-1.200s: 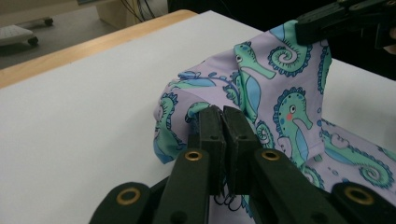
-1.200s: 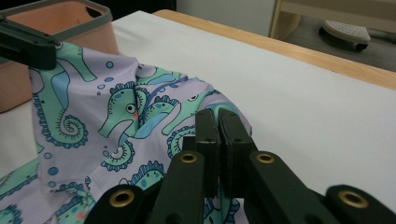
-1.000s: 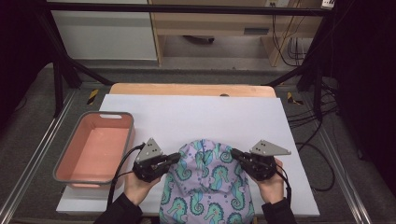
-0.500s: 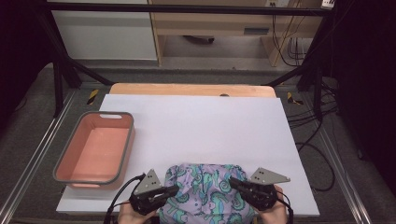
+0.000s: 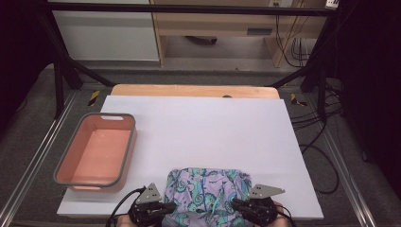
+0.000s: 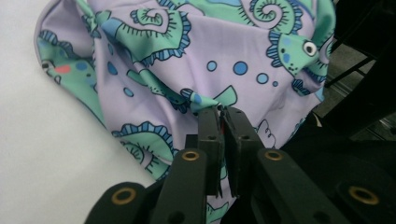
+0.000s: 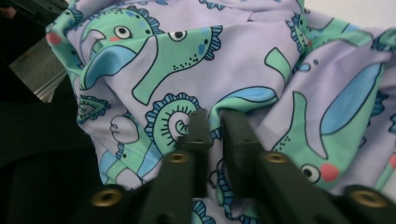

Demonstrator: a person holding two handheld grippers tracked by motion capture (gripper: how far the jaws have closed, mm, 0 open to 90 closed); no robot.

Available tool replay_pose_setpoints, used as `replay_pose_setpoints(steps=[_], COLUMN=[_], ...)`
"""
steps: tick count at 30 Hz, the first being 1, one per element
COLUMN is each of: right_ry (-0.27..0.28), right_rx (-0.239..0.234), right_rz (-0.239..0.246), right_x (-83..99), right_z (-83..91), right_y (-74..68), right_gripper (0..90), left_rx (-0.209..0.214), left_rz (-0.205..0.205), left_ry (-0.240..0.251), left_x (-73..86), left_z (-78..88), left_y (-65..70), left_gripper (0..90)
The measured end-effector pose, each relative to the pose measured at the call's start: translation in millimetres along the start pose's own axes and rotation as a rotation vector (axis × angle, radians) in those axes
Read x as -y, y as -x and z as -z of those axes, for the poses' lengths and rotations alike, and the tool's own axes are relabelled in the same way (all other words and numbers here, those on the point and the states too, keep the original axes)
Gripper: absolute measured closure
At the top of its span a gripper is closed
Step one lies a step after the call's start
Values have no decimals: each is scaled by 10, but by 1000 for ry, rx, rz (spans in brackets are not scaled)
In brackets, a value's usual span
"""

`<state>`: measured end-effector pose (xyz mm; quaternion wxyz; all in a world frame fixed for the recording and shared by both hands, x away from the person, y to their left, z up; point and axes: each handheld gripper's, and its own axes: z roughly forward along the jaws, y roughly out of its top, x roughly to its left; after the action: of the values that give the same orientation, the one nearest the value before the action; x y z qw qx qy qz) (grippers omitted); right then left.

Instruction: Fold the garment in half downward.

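A lilac garment [image 5: 205, 189] printed with green and blue seahorses lies bunched on the white sheet at the table's near edge. My left gripper [image 5: 163, 208] is at its left near corner. In the left gripper view the left gripper [image 6: 220, 112] is shut on a gathered fold of the garment [image 6: 187, 56]. My right gripper [image 5: 239, 205] is at the right near corner. Its jaws have just been opening. In the right gripper view the right gripper [image 7: 212, 116] shows a clear gap, with a fold of the garment [image 7: 261, 60] lying loose between the jaws.
A salmon tub with a grey rim [image 5: 126, 151] stands empty on the left. The white sheet [image 5: 203, 127] stretches bare beyond the garment to a wooden board [image 5: 194, 91] at the back. Black frame bars and cables run along both sides.
Both grippers have come down and back toward the near edge with the garment. The garment was held up and draped; now it rests flatter and wider on the sheet.
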<state>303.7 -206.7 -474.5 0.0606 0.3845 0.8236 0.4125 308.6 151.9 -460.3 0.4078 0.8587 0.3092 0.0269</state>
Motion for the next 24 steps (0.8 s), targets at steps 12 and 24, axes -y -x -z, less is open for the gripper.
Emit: replay_pose_setpoints(steps=[12, 24], right_ry=[143, 87], right_rx=[78, 178], right_rz=[8, -55], right_x=[-373, -487], right_z=[40, -136], right_y=[291, 698], right_gripper=[235, 469], left_rx=[-147, -185], left_rz=[-5, 94], left_ry=[121, 61], left_x=[-486, -718], left_z=[56, -296], left_y=[-373, -754], left_gripper=[201, 184])
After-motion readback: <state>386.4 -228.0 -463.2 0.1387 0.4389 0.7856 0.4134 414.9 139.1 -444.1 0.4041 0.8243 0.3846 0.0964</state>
